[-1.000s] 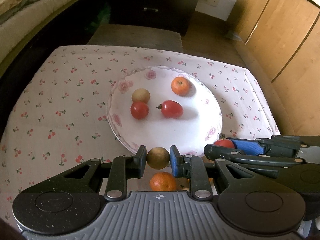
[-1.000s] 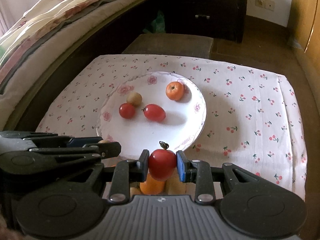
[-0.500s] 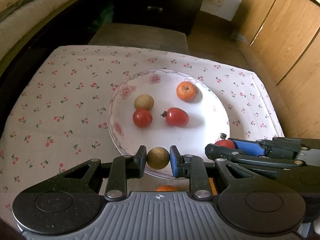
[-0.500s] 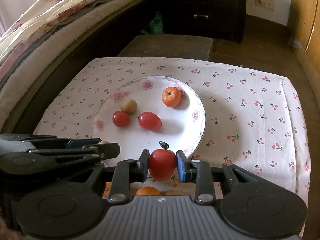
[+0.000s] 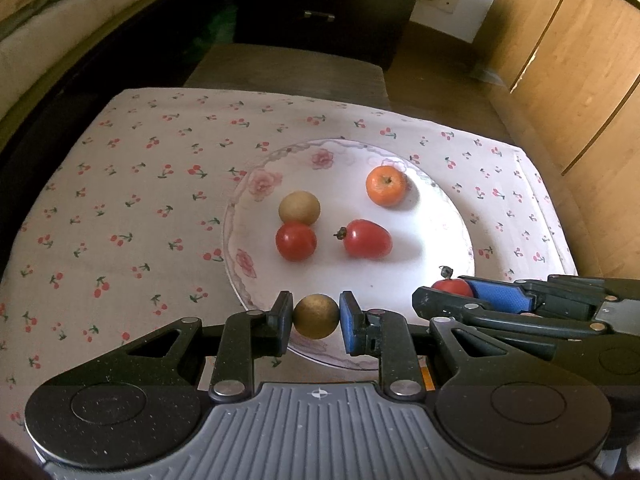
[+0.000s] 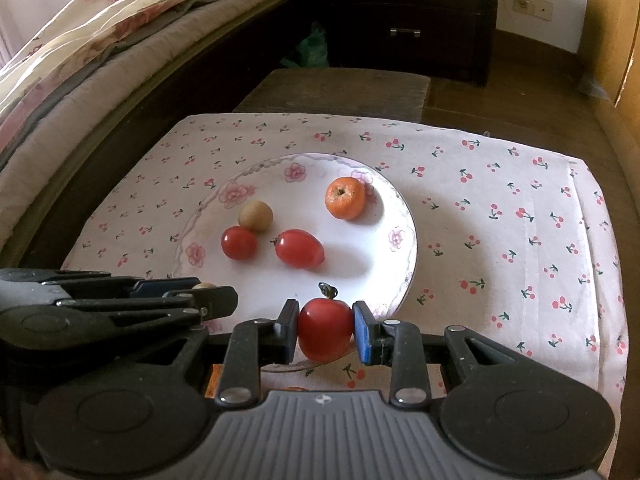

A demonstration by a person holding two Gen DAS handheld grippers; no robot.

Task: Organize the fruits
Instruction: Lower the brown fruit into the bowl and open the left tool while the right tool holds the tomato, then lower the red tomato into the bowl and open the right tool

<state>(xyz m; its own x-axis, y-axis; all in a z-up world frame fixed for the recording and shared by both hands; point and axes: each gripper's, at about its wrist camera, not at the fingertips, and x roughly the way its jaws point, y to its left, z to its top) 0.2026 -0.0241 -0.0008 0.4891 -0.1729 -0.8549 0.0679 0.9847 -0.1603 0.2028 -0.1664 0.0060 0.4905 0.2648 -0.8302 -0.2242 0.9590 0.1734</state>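
My left gripper (image 5: 316,318) is shut on a small brown round fruit (image 5: 316,316), held over the near rim of the white floral plate (image 5: 436,236). My right gripper (image 6: 326,328) is shut on a red tomato (image 6: 325,330) with a stem, over the plate's (image 6: 384,272) near right rim. On the plate lie an orange (image 5: 385,185), a brown round fruit (image 5: 299,208), a round red tomato (image 5: 296,241) and an oval red tomato (image 5: 367,239). The right gripper shows at the right of the left wrist view (image 5: 472,294), the left gripper at the left of the right wrist view (image 6: 200,292).
The plate sits on a cherry-print cloth (image 6: 520,216) over a low table. A bed (image 6: 100,40) runs along the left, a dark drawer unit (image 6: 404,12) stands behind, wooden cabinets (image 5: 568,60) at the right. A sliver of orange (image 6: 214,380) shows under the grippers.
Both grippers have moved forward over the plate's near rim, each still holding its fruit. The orange fruit below the grippers has slipped almost out of view.
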